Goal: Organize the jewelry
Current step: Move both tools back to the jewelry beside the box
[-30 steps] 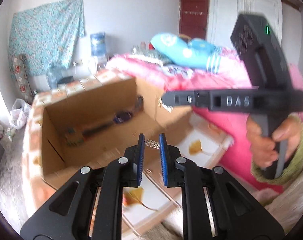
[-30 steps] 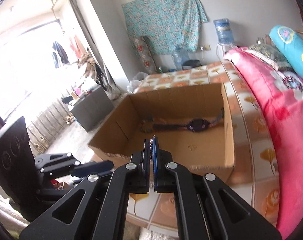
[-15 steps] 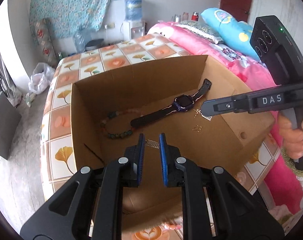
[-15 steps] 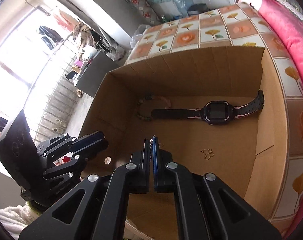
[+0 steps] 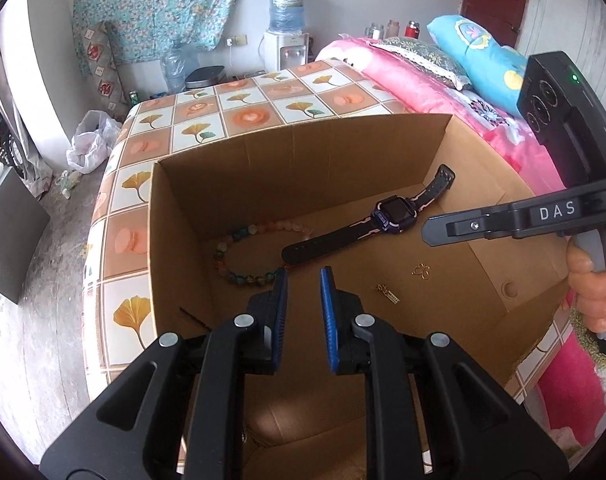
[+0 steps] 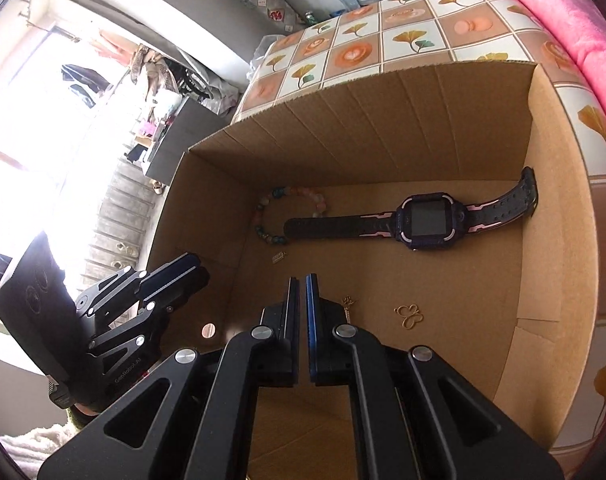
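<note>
Grippers first: the left gripper (image 5: 303, 274) hangs over the near edge of the cardboard box (image 5: 303, 148), its jaws parted a little with nothing between them. The right gripper (image 6: 299, 278) has its jaws pressed almost together, empty, just above the box floor. Close past its tips lie a small gold charm (image 6: 347, 303) and a gold butterfly piece (image 6: 409, 315). A little silver charm (image 6: 278, 257) sits further left. Beyond them a bead bracelet (image 6: 263, 216) lies against a black and pink watch (image 6: 427, 220) stretched along the far wall. The box stands on a tiled-pattern table (image 5: 239, 108).
</note>
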Motion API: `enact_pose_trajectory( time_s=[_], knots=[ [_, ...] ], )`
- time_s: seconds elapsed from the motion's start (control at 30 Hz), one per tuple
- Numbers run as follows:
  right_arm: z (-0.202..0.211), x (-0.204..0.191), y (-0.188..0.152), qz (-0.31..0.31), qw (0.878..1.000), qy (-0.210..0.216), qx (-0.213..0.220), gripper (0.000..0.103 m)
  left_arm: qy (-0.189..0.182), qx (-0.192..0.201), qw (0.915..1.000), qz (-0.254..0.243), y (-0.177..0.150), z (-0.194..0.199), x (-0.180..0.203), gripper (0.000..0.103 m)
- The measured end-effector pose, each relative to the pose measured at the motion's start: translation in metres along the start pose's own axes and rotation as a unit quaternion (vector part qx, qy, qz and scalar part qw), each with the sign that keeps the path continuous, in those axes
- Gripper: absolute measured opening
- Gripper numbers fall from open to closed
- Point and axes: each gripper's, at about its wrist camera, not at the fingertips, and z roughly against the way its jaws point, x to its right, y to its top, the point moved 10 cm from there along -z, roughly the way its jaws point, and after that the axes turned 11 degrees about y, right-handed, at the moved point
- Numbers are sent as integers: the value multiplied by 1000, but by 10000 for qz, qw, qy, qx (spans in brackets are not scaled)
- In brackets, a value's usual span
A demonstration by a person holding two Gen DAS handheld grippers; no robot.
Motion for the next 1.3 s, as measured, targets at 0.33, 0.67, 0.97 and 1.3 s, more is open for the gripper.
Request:
enact_pose_trajectory(
  time_s=[0.33, 0.67, 0.97, 1.3],
  knots=[
    [53, -39, -8, 581, 9954, -56, 754, 30, -231, 710, 9961, 474, 1, 62, -10, 32],
    [142, -71, -75, 1064, 9737, -284, 1995, 67, -413, 1355, 9863, 846, -43, 127, -14, 72],
    [127, -36, -145, 1113, 9595, -1978, 1672, 90, -317, 967, 9900, 980, -106, 121, -9, 80],
    [64, 13, -166, 1103, 9360, -3181, 1030, 96, 95, 457, 9949, 892, -163, 85, 14, 80]
  ],
)
